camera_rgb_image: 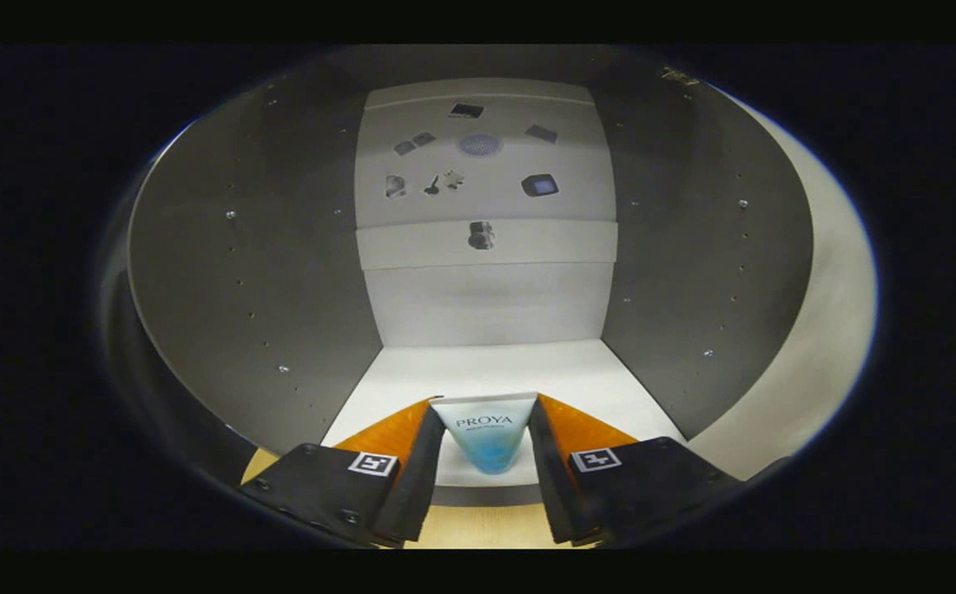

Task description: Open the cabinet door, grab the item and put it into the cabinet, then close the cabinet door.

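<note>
I have the tube (486, 441) pinched between the fingers (486, 429), which are closed to about its width, one pressing on each of its sides. It sits between the tips with its flat wide end pointing away from me and its narrow end toward me. I judge it a light, soft plastic squeeze tube: the body will give under pressure and its smooth skin could slide, so a firm but not crushing hold on the broad flat part near the crimp, where I have it now, seems the safest place. I would not expect it to break if it dropped, but a harder squeeze could force the contents toward the cap.

The gripper (486, 429) is level and pointed straight into the open cabinet (486, 305), roughly centred between the dark left wall (255, 272) and the dark right wall (692, 264). The tube hangs just over the near edge of the pale cabinet floor (478, 371), with the back panel (486, 181) far ahead and a few small marks on it that I cannot make out. The light door edge (832, 313) stands swung out to the right. A strip of wooden surface (478, 528) lies below the fingers, nearer to me than the cabinet. From here I judge the item is about to be carried in and set down; the door remains to be closed.
</note>
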